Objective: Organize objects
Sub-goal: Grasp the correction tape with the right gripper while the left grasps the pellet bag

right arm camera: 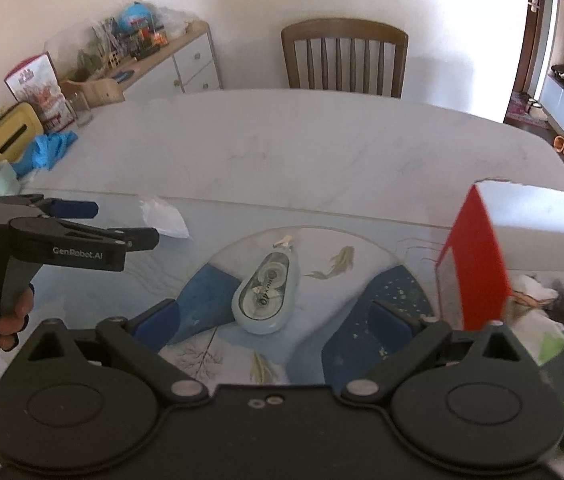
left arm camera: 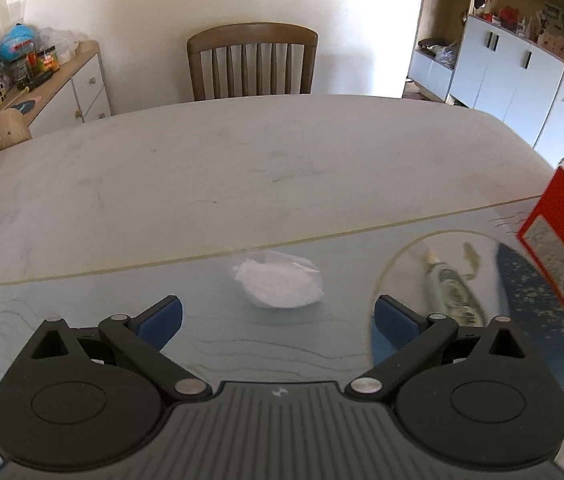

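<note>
A small clear bag of white material (left arm camera: 278, 284) lies on the blue mat, just ahead of my open, empty left gripper (left arm camera: 278, 316); it also shows in the right wrist view (right arm camera: 164, 218). A correction tape dispenser (right arm camera: 264, 294) lies on the mat's round fish picture, between the open fingers of my right gripper (right arm camera: 276, 320), which holds nothing. The dispenser also shows blurred in the left wrist view (left arm camera: 454, 292). The left gripper (right arm camera: 94, 224) appears at the left of the right wrist view. A red and white box (right arm camera: 478, 264) stands at the right.
The white marble table (left arm camera: 242, 172) stretches ahead with a wooden chair (left arm camera: 252, 60) behind it. Blue gloves (right arm camera: 48, 150), a glass and a yellow box lie at the far left. A cluttered heap (right arm camera: 554, 320) sits right of the red box.
</note>
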`<state>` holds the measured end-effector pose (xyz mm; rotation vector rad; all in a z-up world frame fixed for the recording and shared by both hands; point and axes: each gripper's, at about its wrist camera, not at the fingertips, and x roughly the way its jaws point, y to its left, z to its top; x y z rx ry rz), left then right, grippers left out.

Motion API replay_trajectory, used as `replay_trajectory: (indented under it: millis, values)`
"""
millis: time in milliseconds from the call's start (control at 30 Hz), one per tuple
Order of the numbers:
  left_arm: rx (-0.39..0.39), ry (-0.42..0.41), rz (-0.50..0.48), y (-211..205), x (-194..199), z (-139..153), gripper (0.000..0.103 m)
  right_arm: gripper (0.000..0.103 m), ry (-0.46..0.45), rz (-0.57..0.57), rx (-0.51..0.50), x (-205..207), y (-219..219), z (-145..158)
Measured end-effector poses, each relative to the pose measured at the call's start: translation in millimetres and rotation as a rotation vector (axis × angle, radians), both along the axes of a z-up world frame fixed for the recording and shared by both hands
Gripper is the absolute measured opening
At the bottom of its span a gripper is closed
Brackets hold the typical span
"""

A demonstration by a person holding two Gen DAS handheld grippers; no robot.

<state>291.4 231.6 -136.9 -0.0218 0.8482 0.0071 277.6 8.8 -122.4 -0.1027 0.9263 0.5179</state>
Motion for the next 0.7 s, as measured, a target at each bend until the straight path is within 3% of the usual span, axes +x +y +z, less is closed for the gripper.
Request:
replay_trajectory:
  millis: [700]
  values:
    - [0.005, 0.013, 0.008, -3, 39, -43, 0.103, 0.085, 0.087, 0.014, -0.119, 44, 52, -66]
